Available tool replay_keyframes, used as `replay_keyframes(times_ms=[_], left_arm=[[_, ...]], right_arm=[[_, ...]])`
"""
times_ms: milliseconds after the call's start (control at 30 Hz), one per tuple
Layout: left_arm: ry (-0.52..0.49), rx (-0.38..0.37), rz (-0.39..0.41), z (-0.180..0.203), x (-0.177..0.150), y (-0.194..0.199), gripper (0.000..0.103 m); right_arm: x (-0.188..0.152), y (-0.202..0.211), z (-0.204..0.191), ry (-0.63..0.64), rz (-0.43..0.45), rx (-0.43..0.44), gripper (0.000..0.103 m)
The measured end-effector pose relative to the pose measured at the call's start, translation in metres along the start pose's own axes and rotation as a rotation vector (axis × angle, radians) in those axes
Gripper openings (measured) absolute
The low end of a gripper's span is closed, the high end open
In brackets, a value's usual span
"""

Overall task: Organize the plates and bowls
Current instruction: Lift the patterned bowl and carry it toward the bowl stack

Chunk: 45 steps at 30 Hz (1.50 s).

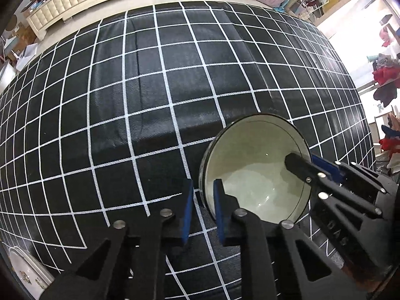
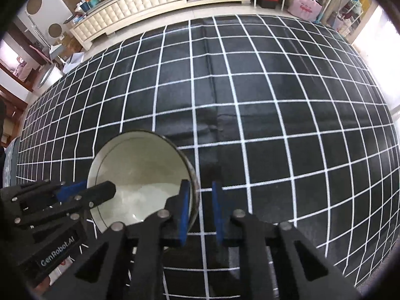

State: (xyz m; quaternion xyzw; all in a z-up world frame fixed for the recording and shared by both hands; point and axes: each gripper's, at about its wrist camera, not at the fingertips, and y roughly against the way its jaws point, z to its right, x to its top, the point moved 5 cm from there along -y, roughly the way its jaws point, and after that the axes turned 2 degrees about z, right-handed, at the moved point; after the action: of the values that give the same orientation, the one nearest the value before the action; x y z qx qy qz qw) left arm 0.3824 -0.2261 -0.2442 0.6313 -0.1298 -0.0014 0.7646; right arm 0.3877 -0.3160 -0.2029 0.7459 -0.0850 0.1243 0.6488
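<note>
Bowl (image 1: 255, 170) looks rigid, glazed, slippery, breakable: your left hand-held gripper (image 1: 203, 210) and right hand-held gripper (image 2: 200, 210) each pinch opposite rims; lift evenly.

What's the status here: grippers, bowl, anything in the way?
Left gripper and right gripper straddle opposite sides of the bowl's rim, fingers narrowed. Bowl upright on checked cloth. Nothing in the way.

left claw (image 1: 203, 211): black linkage arms, blue pads, silver rivets
right claw (image 2: 199, 211): same build
marking: white "GenRobot.AI" on the black body
</note>
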Motion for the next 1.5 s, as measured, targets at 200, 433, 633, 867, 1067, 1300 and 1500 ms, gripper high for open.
replay_keyframes(times_ms=[200, 433, 633, 867, 1067, 1300, 1500], left_arm=[[-0.017, 0.028, 0.005, 0.017, 0.000, -0.008, 0.010], [-0.015, 0.021, 0.023, 0.020, 0.000, 0.012, 0.007], [-0.003, 0.002, 0.066, 0.016, -0.006, 0.048, 0.006], [0.007, -0.007, 0.127, -0.007, -0.027, 0.097, 0.005], [0.035, -0.026, 0.166, -0.031, -0.046, 0.130, 0.005], [0.084, -0.016, 0.201, -0.069, -0.084, 0.162, 0.005], [0.113, 0.010, 0.219, -0.092, -0.116, 0.177, 0.005]], right_arm=[[-0.004, 0.003, 0.002, -0.017, 0.002, -0.009, 0.010], [-0.002, 0.017, -0.006, -0.040, 0.017, 0.018, 0.010], [-0.003, 0.041, -0.026, -0.018, 0.037, 0.013, 0.010], [-0.009, 0.070, -0.054, 0.010, 0.082, 0.025, 0.010], [-0.019, 0.081, -0.078, 0.012, 0.081, 0.072, 0.011], [-0.034, 0.091, -0.116, 0.035, 0.076, 0.143, 0.011], [-0.050, 0.095, -0.150, 0.079, 0.075, 0.163, 0.012]])
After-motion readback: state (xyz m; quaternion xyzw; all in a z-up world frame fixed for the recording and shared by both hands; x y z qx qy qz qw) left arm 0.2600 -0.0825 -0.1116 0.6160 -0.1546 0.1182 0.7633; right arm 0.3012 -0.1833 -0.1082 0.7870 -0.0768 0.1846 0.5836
